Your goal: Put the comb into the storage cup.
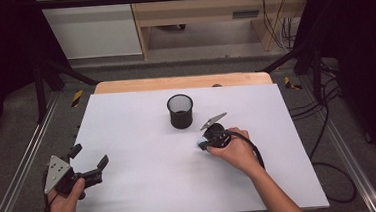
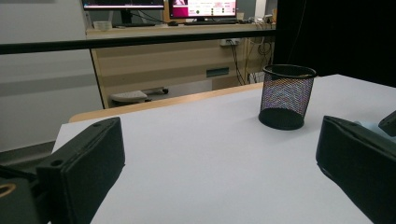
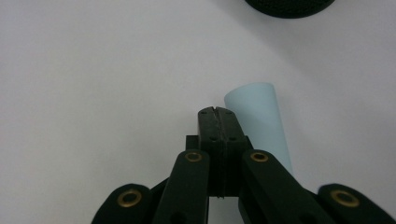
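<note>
Cup untouched, pot empty: the work has barely begun.
Left gripper [image 1: 91,163] rests released at 8 o'clock on the white sheet [image 1: 146,189]; right gripper [image 3: 215,112], clenched on nothing, noses down just beside the pale blue cup [image 3: 259,116] lying at 4 o'clock of the mesh pot [image 1: 181,111]. Beyond, at 12 o'clock: wooden table edge [image 1: 182,82], shelving [image 1: 194,15], cables [image 1: 326,106].

No text, label or number can be read anywhere. The two monitor screens [image 2: 161,5] at the far wall may carry writing, but it is too blurred to read.
</note>
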`<state>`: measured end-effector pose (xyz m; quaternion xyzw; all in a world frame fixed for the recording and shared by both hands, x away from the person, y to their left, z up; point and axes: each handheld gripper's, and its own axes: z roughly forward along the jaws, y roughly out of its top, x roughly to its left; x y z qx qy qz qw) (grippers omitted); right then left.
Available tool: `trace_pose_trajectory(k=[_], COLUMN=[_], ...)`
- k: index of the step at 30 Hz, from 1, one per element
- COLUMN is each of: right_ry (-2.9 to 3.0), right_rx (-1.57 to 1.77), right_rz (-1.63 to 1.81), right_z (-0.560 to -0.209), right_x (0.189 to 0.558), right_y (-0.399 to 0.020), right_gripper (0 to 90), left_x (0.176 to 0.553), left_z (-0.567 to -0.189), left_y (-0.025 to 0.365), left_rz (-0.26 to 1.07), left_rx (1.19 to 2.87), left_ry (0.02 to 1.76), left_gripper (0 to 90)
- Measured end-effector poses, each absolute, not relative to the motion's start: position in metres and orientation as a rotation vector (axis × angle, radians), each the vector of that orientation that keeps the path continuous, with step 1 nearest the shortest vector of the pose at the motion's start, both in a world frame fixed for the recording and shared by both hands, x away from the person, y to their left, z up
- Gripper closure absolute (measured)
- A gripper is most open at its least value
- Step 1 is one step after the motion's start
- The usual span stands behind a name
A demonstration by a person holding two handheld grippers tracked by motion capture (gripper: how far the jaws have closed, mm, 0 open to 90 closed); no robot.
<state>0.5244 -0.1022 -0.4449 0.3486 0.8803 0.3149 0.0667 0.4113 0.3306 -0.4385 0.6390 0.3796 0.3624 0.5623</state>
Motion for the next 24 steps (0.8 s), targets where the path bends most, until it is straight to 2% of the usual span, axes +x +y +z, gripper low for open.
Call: trace_pose_trajectory(k=[24], right_ry=[2.604], right_rx=[1.208], right_rz=[0.903], right_z=[-0.454], right_x=[0.539], right_y=[-0.110], right_gripper=[90.0], left_x=[0.412], left_z=[-0.439], left_y=[0.329], left_rz=[0.855], left_rx=[1.519], left_ry=[0.885], left_gripper=[1.2])
